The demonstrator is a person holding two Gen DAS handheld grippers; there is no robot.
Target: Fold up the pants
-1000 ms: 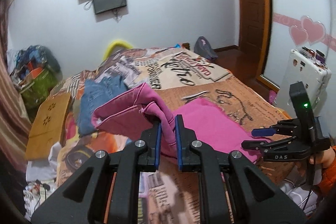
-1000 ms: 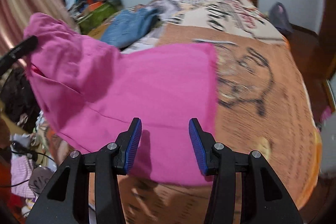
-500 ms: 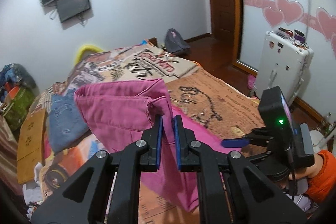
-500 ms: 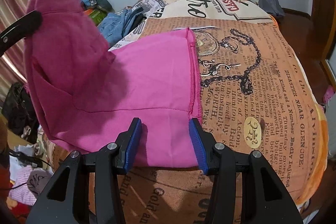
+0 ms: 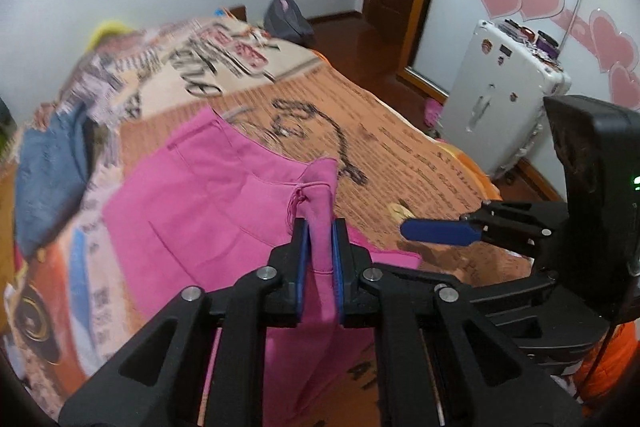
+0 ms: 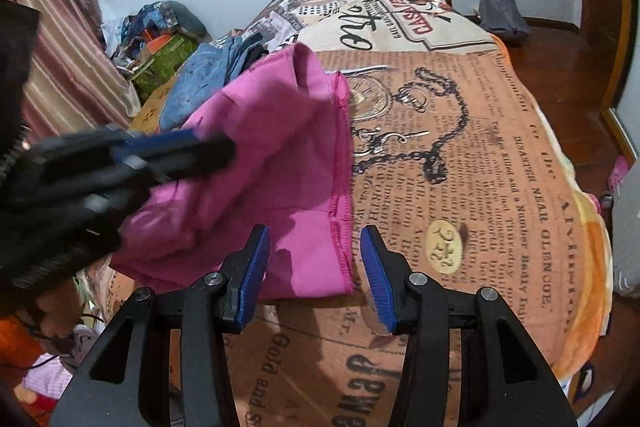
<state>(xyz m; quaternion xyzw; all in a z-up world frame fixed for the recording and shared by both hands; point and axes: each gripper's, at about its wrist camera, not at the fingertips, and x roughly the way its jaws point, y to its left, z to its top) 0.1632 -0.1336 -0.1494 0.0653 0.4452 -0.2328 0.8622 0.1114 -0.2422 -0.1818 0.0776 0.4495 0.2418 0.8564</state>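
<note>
Pink pants [image 5: 192, 195] lie on the printed bed blanket [image 5: 400, 155]. My left gripper [image 5: 320, 259] is shut on a fold of the pink cloth and holds it over the layer lying below. In the right wrist view the pants [image 6: 272, 147] are doubled over, and the left gripper [image 6: 180, 151] shows blurred at the left with the cloth in it. My right gripper [image 6: 314, 275] is open and empty, its jaws standing either side of the pants' near right corner, just above it. It also shows in the left wrist view [image 5: 440, 231].
Blue jeans [image 6: 208, 75] lie on the bed's far left. A white suitcase [image 5: 500, 99] stands right of the bed by the heart-decorated wall. A grey bag [image 6: 502, 7] sits on the wooden floor. Piled clothes and bags [image 6: 160, 31] lie by the curtain.
My left gripper has carried the lifted pink cloth to the right and down over the rest of the pants. The right gripper stayed open near the pants' right corner.
</note>
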